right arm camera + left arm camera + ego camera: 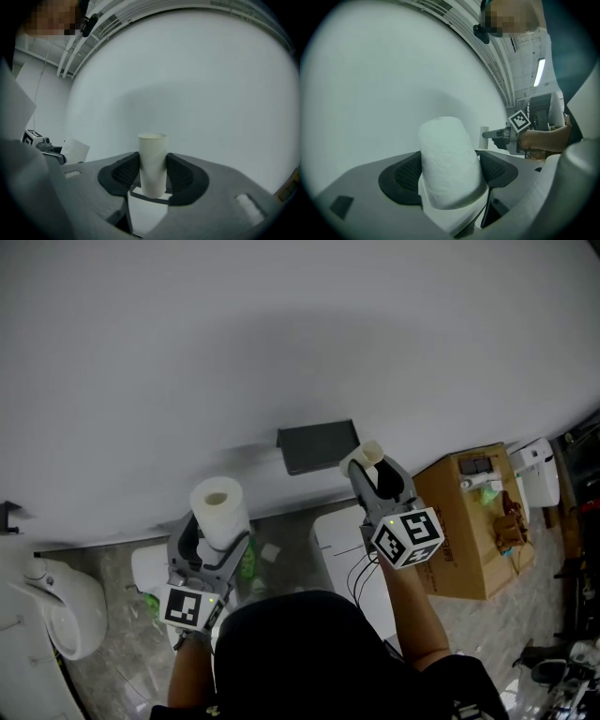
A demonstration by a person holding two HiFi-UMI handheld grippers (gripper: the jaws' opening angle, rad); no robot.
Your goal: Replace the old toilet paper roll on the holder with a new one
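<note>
Now right gripper (366,465) pinches the old tube (152,161); left gripper (214,545) clamps the new roll (219,509), probably bound next for the mid-frame holder (317,447).

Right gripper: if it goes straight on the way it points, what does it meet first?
Probably the white wall: the right gripper, shut on the cardboard tube, faces bare wall in its own view. In the head view the dark holder sits just left of its line. Depth is unclear.
</note>
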